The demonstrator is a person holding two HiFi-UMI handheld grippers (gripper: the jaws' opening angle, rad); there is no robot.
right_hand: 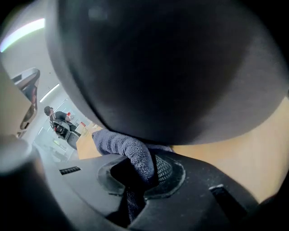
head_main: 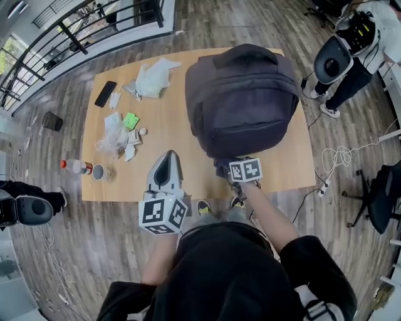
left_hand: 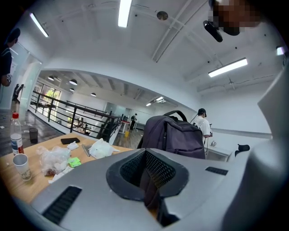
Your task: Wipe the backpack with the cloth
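Currently one backpack (head_main: 241,97) is being supported upright on the table's (head_main: 276,163) right half. One blue cloth (right_hand: 124,149) is being clamped by the right gripper (right_hand: 137,173) at the backpack's near base, beside the table's near edge. The left gripper's (left_hand: 146,180) jaws are being held together, empty. One phone (head_main: 105,93), one bottle (head_main: 75,166) and one cup (head_main: 99,172) are crowding the left side; bare wood is lying between.

A pale wooden bench (head_main: 287,160) stands on a floor (head_main: 81,251) of grey-brown planks. A black railing (head_main: 69,34) runs along the floor's edge at the upper left, with daylight from windows (left_hand: 50,97) beyond it. The walls (left_hand: 241,110) and ceiling (left_hand: 90,40) are white, and long strip lights (left_hand: 123,12) glow overhead. A black office chair (head_main: 381,197) stands right of the bench, a white cable (head_main: 338,154) lies looped on the floor nearby, and a small dark bin (head_main: 52,120) sits to the left.
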